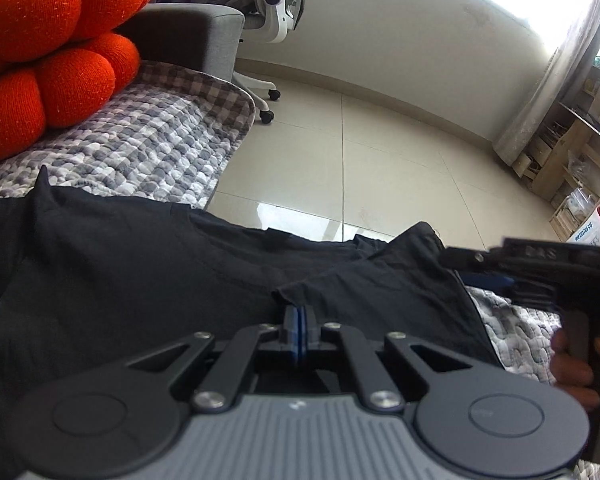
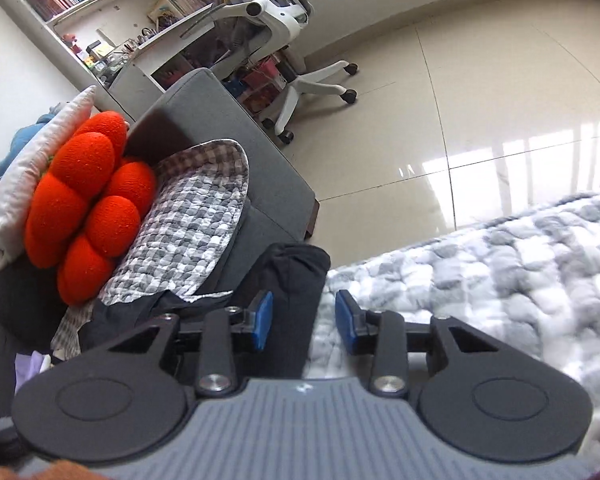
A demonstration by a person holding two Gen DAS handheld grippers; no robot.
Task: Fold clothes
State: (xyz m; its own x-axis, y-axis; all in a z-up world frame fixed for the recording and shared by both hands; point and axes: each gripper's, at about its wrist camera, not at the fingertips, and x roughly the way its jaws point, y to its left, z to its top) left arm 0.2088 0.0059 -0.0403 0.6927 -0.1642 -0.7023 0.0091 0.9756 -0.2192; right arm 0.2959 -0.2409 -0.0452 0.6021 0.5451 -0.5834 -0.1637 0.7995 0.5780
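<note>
Shirt [image 1: 148, 264], black, lies mid-frame on my quilt [image 1: 160, 152]; left claw [image 1: 299, 320] pinches its hem tight, right claw [image 2: 304, 320] gapes partway, gripping nothing.

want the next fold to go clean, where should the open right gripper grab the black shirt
Probably the loose hem edge of the black shirt lying just ahead of the right gripper, coming in low from the quilt side. That edge is thin, free and flat. The left gripper is already shut on another edge.
</note>
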